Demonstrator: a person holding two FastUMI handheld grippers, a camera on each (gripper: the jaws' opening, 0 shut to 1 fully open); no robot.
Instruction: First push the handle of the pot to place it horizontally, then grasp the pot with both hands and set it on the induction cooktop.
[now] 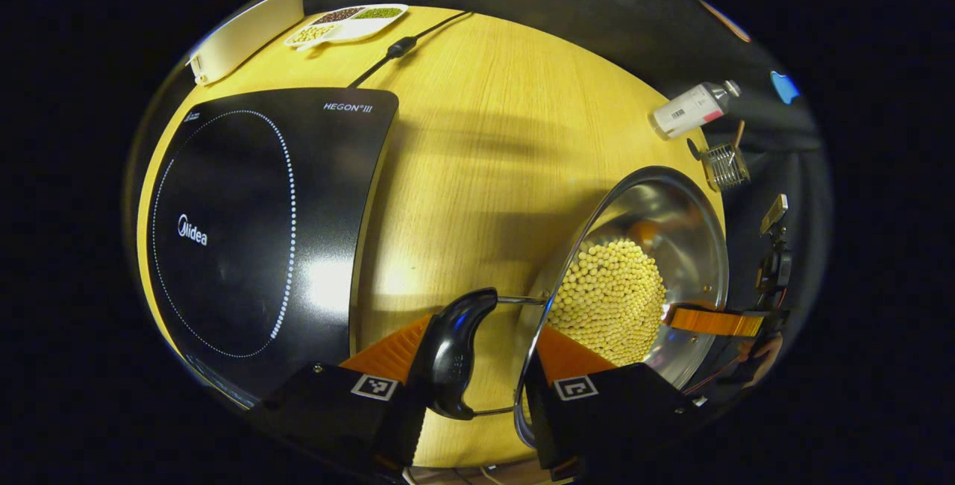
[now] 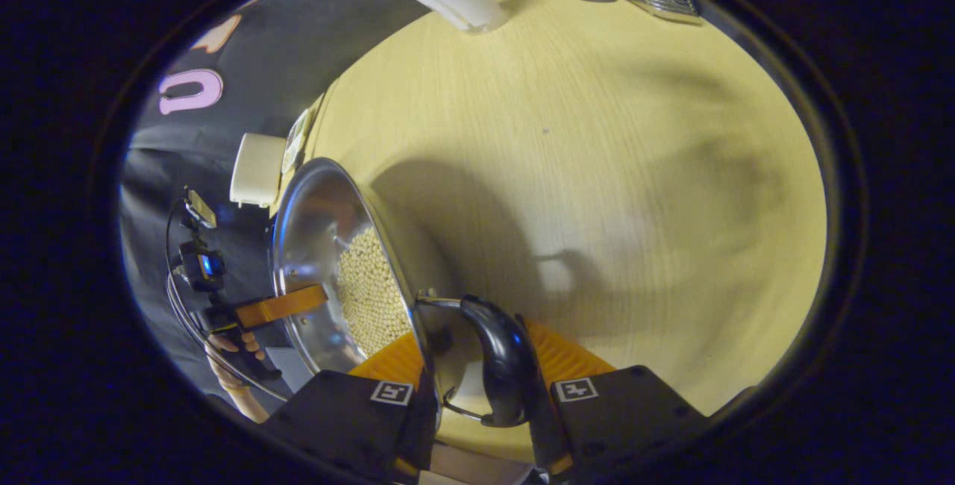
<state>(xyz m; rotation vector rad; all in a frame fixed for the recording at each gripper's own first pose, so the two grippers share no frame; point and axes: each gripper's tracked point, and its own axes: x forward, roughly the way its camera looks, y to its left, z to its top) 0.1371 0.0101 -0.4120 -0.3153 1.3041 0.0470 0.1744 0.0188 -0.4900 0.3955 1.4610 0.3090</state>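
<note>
Each gripper, left gripper (image 1: pixel 477 365) and right gripper (image 2: pixel 477 377), has its part-open fingers straddling a pot (image 1: pixel 656 246) handle, the induction cooktop (image 1: pixel 254 224) lying off toward the table's left edge.

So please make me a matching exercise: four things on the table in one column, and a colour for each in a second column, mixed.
Things:
1. cooktop
2. pot
3. beans
4. table

Colours:
a. pale yellow
b. shiny silver
c. light wood
d. black

Pairs: 1-d, 2-b, 3-a, 4-c
</note>
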